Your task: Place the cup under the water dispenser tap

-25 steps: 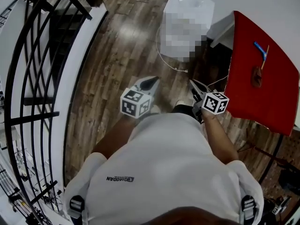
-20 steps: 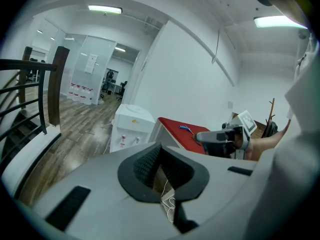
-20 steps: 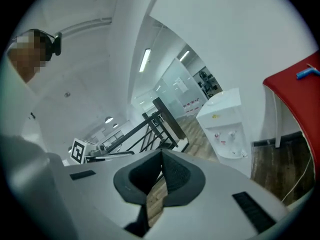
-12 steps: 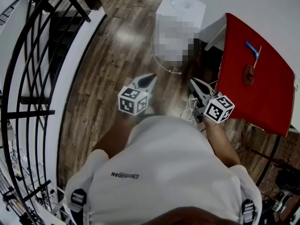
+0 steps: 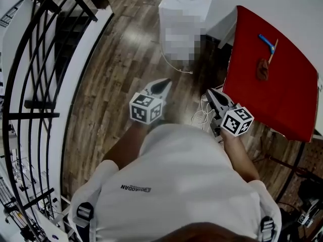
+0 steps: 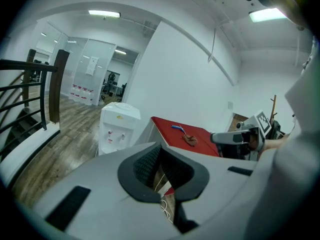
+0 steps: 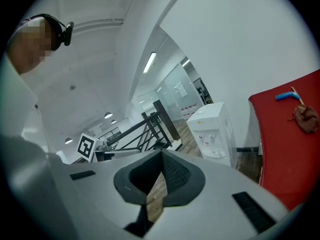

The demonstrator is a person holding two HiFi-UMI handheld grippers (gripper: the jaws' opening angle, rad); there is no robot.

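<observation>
The white water dispenser stands on the wood floor ahead, against the wall; its taps show in the left gripper view and it also appears in the right gripper view. No cup shows in any view. My left gripper is held out in front of the person's body, shut with nothing between its jaws. To its right, my right gripper is also shut and empty. Both point toward the dispenser from some way off.
A red table stands right of the dispenser, with a blue-handled tool and a brown rag on it. White cables lie on the floor by the table. A black stair railing runs along the left.
The dispenser and red table have shifted left and nearer in the head view as the person walked forward. Both grippers moved forward with the body, and the right one's marker cube has turned.
</observation>
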